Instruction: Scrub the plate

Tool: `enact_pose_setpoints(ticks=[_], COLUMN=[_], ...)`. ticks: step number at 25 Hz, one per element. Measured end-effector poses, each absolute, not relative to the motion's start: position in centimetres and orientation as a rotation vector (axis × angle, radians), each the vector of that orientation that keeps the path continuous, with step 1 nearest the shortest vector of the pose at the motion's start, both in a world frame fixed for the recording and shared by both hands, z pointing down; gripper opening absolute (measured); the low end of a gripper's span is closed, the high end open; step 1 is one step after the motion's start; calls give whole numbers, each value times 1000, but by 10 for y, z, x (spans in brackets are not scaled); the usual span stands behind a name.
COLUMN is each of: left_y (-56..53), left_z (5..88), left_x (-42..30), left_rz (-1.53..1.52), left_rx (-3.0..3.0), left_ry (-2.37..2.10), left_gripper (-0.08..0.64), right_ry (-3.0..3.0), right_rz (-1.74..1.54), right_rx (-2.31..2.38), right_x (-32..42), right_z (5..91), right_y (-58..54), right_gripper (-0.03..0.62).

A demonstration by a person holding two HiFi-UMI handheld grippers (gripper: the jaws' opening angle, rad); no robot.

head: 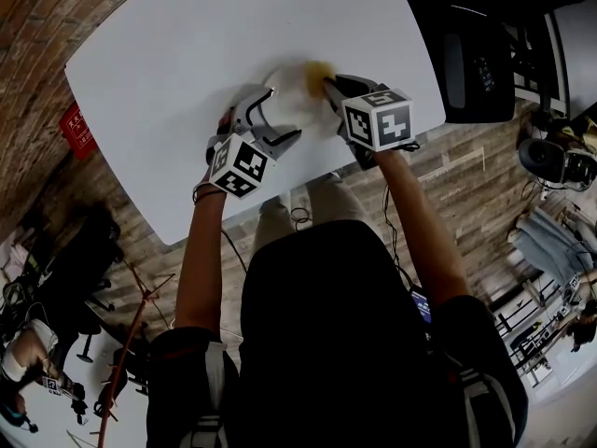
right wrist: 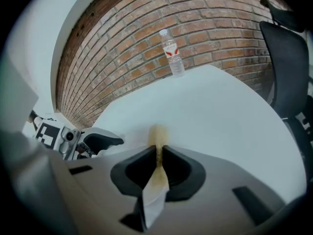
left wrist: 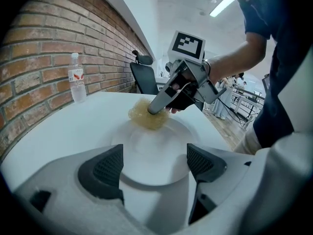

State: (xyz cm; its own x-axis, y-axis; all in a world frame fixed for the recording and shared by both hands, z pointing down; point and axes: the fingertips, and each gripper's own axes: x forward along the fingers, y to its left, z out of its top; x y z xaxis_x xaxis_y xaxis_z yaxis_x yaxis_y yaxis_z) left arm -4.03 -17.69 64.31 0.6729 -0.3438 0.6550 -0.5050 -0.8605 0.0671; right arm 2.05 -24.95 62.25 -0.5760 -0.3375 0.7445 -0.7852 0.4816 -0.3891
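Person's dark shirt (head: 326,343) fills lower centre of head view. White plate (head: 287,101) sits mid-frame on table (head: 168,54). Left gripper (head: 273,119): jaws apart, straddling plate's lower-left rim. Right gripper (head: 328,88): jaws clamped on yellow sponge (head: 317,71), which touches plate's upper-right rim. 1 water bottle (right wrist: 171,53) upright, upper centre of right gripper view.

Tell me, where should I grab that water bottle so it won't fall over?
Grip the water bottle around its straight middle, coming in level from the open table side. It stands upright and the brick wall is close behind it.
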Motion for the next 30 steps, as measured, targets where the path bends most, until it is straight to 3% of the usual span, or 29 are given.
enact_pose_setpoints(ticks=[30], left_y=[-179], left_z=[643], left_x=[-42], left_rz=[950], left_rx=[2636], left_ry=[-704], left_gripper=[388], right_ry=[-2157], right_rz=[1007], right_rx=[714], right_x=[-38], right_z=[631], right_y=[-201], right_gripper=[44])
